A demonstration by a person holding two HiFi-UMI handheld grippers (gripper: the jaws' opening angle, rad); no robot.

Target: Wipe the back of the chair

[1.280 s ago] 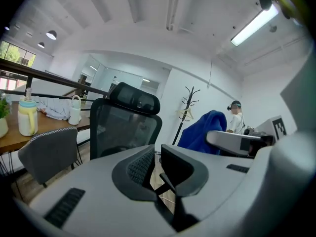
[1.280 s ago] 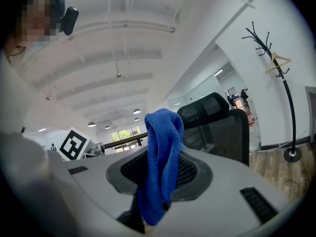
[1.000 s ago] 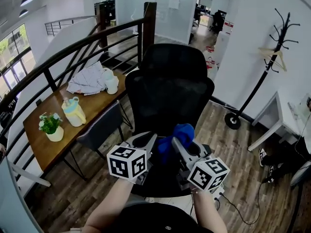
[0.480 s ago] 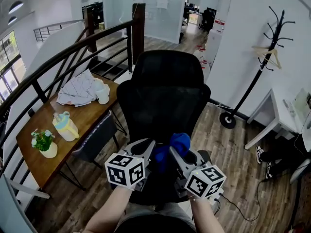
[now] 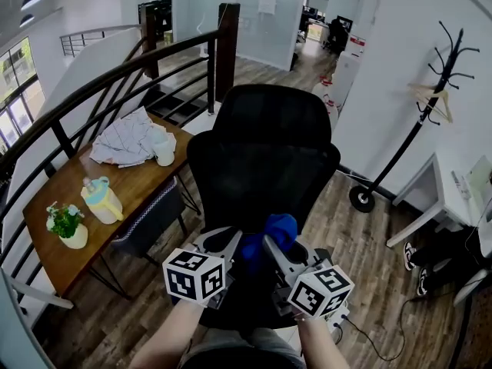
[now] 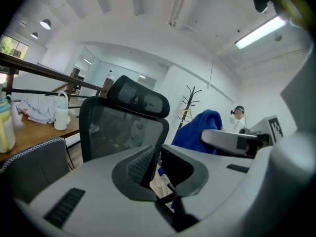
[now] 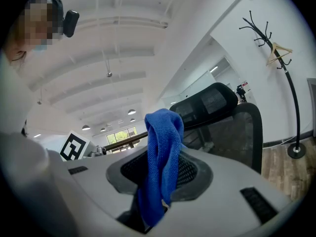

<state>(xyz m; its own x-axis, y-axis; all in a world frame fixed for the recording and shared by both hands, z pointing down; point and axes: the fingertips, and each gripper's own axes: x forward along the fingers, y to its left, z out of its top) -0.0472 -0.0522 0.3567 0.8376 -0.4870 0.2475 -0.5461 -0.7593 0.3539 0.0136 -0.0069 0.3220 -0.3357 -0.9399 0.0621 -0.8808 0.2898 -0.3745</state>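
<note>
The right gripper (image 7: 160,168) has its fingers (image 7: 193,174) pressed onto a blue microfibre cloth (image 7: 161,144). The cloth is pinched near its middle, so a folded loop stands up above the tips and a tail hangs down between them. Gripped this way, the soft loop is out front, which looks meant to put fabric rather than plastic against the chair. The left gripper (image 6: 157,158) has its fingers (image 6: 140,164) only a narrow slit apart, and nothing sits between them. It seems to ride along as a spare, perhaps to steady the chair.

In the head view, both grippers are held close to the body and just beside each other. The left gripper (image 5: 224,241) and the right gripper (image 5: 270,246) both point forward and up. The forearms run out from the bottom edge, and the marker cubes face the camera. The cloth (image 5: 274,231) sits just short of the chair and is not yet on it.

The black mesh-backed office chair (image 5: 265,156) stands straight ahead with its backrest and headrest turned towards the person. Wiping has not begun. The next move, as I judge it, is to reach forward and lay the cloth flat on the mesh.

A wooden tabletop (image 5: 127,187) lies to the left, well apart from the chair.
</note>
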